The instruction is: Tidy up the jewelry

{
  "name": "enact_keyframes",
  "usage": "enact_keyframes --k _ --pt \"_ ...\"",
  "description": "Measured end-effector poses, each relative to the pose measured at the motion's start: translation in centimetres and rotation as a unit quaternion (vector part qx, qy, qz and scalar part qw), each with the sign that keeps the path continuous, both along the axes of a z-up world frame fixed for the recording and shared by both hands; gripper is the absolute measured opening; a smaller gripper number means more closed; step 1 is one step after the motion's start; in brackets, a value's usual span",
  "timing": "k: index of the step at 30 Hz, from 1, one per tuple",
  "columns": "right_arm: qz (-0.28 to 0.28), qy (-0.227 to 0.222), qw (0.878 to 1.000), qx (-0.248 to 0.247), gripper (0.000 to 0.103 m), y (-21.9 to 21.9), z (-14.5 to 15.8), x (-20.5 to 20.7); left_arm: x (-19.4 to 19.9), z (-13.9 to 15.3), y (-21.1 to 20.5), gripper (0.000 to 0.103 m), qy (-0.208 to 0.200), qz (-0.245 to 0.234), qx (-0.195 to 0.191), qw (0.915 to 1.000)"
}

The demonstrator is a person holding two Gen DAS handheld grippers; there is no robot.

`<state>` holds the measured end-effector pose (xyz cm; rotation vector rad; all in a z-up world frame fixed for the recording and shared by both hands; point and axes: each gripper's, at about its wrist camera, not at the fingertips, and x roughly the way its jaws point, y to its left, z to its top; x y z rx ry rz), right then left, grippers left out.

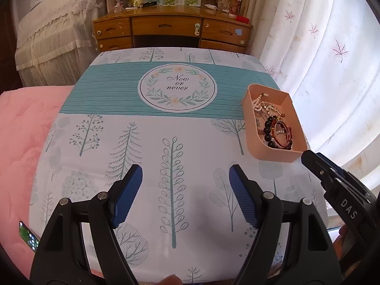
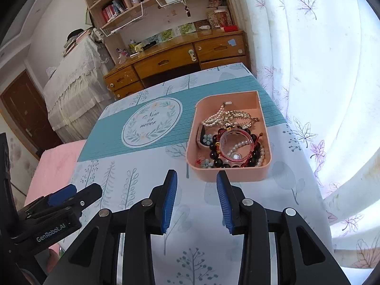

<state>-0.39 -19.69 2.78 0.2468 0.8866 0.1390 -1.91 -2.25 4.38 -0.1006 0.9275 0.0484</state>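
Jewelry fills the pink tray [image 2: 263, 171] at the right side of the worktop [image 2: 142, 180] — a pearl strand [image 2: 215, 117], a dark bead bracelet [image 2: 219, 160], a red bangle [image 2: 235, 135], all heaped and probably tangled, though the links are too small to tell. These pieces look light, limp and snag-prone; the stiff bangle offers the surest hold, at its rim. Left tongs [image 1: 185, 196] stand wide and empty; right tongs [image 2: 196, 200] stand part open, holding nothing, just short of the tray.
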Motion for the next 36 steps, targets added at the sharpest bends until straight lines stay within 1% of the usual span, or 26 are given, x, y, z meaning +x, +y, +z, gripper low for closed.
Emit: enact_keyframes --k 5,13,15,17,20,23,30,32,36 --pt "0.008 -0.011 1.000 -0.016 0.035 1.6 1.5 -1.9 -1.4 0.8 0.1 0.073 -0.013 0.005 0.011 0.9998" --pt "0.016 -0.012 0.999 -0.042 0.036 3.4 2.8 -3.0 -2.6 1.7 0.6 0.073 -0.024 0.015 0.019 0.9994" --pt "0.018 -0.011 0.999 -0.050 0.040 3.9 3.0 -3.3 -2.7 1.7 0.7 0.073 -0.024 0.016 0.020 0.9994" --pt "0.017 -0.014 0.998 -0.060 0.049 4.4 3.3 -3.6 -2.8 1.8 0.8 0.073 -0.025 0.017 0.021 0.9993" --pt "0.018 -0.022 0.997 -0.069 0.055 4.8 3.7 -4.0 -3.2 2.0 0.8 0.073 -0.029 0.018 0.026 0.9991" --pt "0.019 -0.026 0.997 -0.074 0.058 5.2 4.3 -4.5 -3.7 2.5 0.7 0.073 -0.036 0.019 0.034 0.9986" --pt "0.026 -0.030 0.996 -0.079 0.060 5.8 5.1 -5.3 -4.7 3.6 0.2 0.073 -0.051 0.018 0.050 0.9973" --pt "0.028 -0.031 0.996 -0.081 0.062 6.1 5.4 -5.6 -4.9 3.8 0.2 0.073 -0.053 0.021 0.054 0.9969" --pt "0.028 -0.034 0.996 -0.081 0.062 6.2 5.8 -5.8 -5.4 4.5 0.2 0.073 -0.060 0.025 0.062 0.9959"
